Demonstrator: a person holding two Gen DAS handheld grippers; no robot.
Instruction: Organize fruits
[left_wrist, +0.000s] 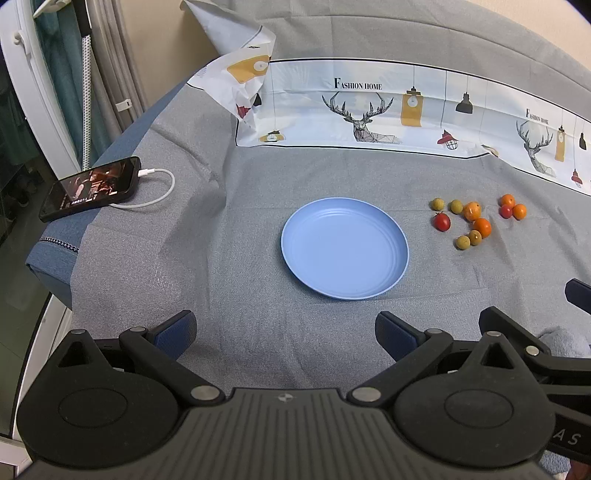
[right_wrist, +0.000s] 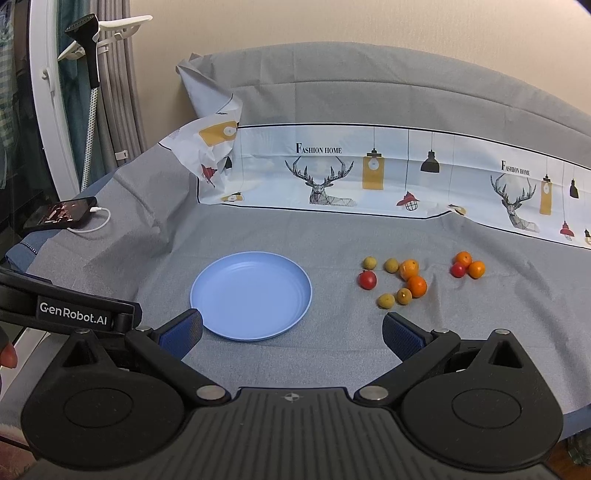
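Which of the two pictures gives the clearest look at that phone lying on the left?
The left wrist view: the phone is larger, its lit screen and white cable plain. In the right wrist view it sits small and dim near the left edge.

The right gripper (right_wrist: 291, 332) hangs above the grey cloth (right_wrist: 332, 362) with its jaws spread wide and nothing between them. Just ahead of its left fingertip lies a blue plate (right_wrist: 207, 280), bare. To the right of the plate sit small fruits: two red tomatoes (right_wrist: 367, 279), four oranges (right_wrist: 417, 286) and four yellowish round fruits (right_wrist: 369, 263), all apart from the plate. A phone (right_wrist: 61, 215) with a white cable (right_wrist: 96, 223) lies far left. A printed deer cloth (right_wrist: 369, 173) runs behind.
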